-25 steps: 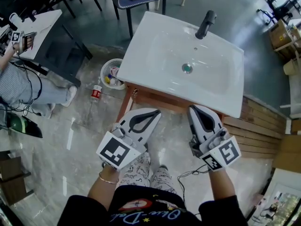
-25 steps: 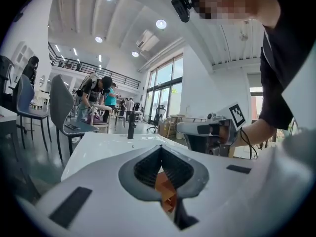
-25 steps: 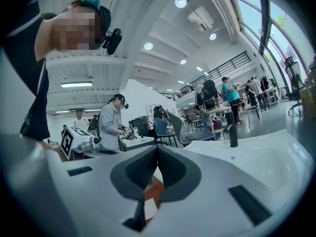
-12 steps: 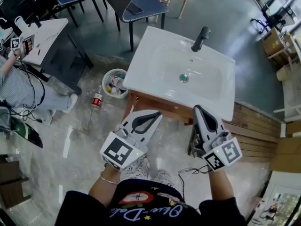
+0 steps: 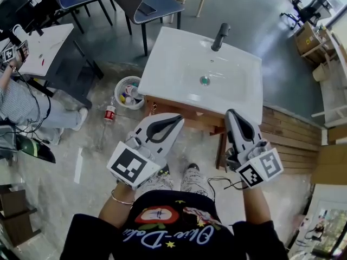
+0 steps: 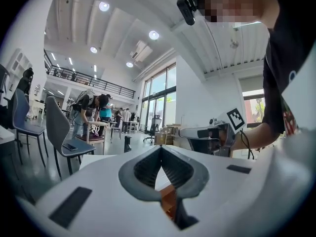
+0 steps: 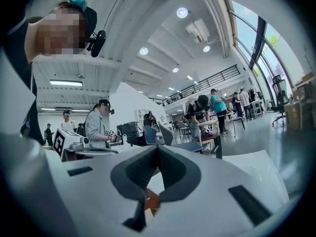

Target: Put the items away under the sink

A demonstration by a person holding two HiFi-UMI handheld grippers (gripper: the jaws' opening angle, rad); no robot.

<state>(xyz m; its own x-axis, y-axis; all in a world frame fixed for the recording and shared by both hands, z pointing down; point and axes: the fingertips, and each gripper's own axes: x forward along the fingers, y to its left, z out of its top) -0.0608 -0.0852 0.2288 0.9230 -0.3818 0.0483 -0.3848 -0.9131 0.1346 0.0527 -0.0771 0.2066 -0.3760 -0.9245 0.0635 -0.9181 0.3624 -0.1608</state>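
The white sink top (image 5: 179, 64) with its black tap (image 5: 219, 37) rests on a wooden cabinet (image 5: 181, 115), straight ahead of me. My left gripper (image 5: 174, 121) is held level in front of the cabinet's near left corner, jaws shut and empty. My right gripper (image 5: 232, 115) is shut and empty too, at the near right edge. On the floor to the cabinet's left sit a white basket (image 5: 128, 92) holding small items and a red-labelled bottle (image 5: 110, 112). In the left gripper view the jaws (image 6: 161, 149) meet over the sink top (image 6: 98, 159). In the right gripper view the jaws (image 7: 157, 149) do the same.
A seated person (image 5: 32, 107) and a white table (image 5: 43, 42) are at the left. Chairs (image 5: 146, 7) stand beyond the sink. A wooden slatted panel (image 5: 293, 140) lies on the floor at the right, and a cable (image 5: 219, 186) lies by my feet.
Both grippers have risen together and stay shut and empty. The head view has lifted, so the sink sits higher and smaller in the frame.
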